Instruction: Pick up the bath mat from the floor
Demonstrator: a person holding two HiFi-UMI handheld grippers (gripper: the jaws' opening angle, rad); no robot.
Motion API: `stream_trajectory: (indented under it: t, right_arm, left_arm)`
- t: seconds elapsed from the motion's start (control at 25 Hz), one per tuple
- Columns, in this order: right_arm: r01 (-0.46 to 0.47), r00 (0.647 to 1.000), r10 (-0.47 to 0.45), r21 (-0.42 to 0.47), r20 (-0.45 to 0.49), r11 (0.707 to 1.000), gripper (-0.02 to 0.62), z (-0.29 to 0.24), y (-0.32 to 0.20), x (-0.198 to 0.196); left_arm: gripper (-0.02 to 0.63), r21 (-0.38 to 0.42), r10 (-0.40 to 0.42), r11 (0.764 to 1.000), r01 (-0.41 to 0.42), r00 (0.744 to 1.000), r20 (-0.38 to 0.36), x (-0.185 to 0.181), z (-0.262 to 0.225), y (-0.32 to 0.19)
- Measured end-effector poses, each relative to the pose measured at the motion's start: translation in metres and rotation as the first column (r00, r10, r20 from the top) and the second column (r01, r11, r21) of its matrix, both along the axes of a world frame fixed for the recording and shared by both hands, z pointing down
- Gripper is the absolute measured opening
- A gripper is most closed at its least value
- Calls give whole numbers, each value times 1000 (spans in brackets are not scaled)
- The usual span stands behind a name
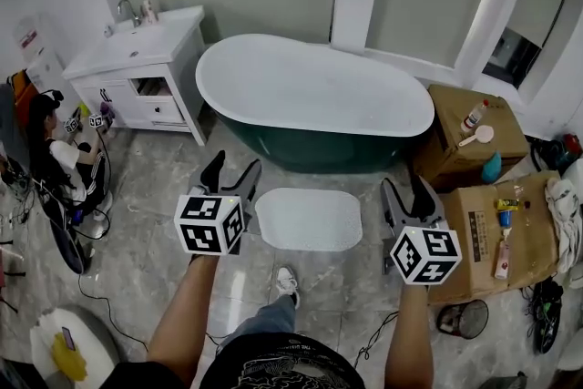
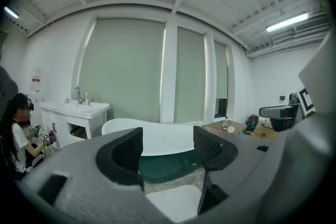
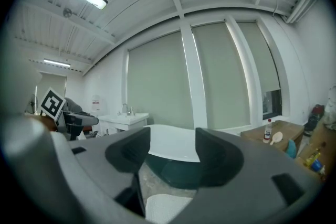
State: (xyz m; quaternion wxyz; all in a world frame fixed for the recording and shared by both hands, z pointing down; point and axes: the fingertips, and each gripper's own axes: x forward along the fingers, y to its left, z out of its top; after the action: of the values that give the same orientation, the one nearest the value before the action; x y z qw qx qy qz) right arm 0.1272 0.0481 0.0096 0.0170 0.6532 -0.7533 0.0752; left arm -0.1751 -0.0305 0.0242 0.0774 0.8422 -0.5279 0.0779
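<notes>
A white bath mat (image 1: 308, 219) lies flat on the grey marble floor in front of the tub. My left gripper (image 1: 231, 173) hovers just left of the mat, jaws open and empty. My right gripper (image 1: 408, 194) is held to the mat's right, also open with nothing between its jaws. Both point roughly level toward the tub. Through the left gripper's jaws the mat (image 2: 176, 202) shows low down, and it also appears low in the right gripper view, mat (image 3: 165, 208) under the open jaws.
A dark green tub (image 1: 314, 100) with a white rim stands behind the mat. A white vanity (image 1: 141, 68) is at the back left, with a seated person (image 1: 55, 155) beside it. Cardboard boxes (image 1: 496, 223) with bottles stand right. My shoe (image 1: 287, 284) is near the mat.
</notes>
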Motion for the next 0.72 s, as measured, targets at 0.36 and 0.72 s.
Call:
stream_trajectory:
  t: [0.36, 0.72]
  right_arm:
    - [-10, 1000, 9, -22, -22, 1000, 270, -6, -139, -1]
    - [-16, 1000, 15, -35, -25, 999, 273, -6, -213, 2]
  left_arm:
    - [310, -21, -13, 1000, 12, 999, -41, -5, 5, -142]
    - [310, -32, 3, 999, -4, 999, -38, -1, 9, -217]
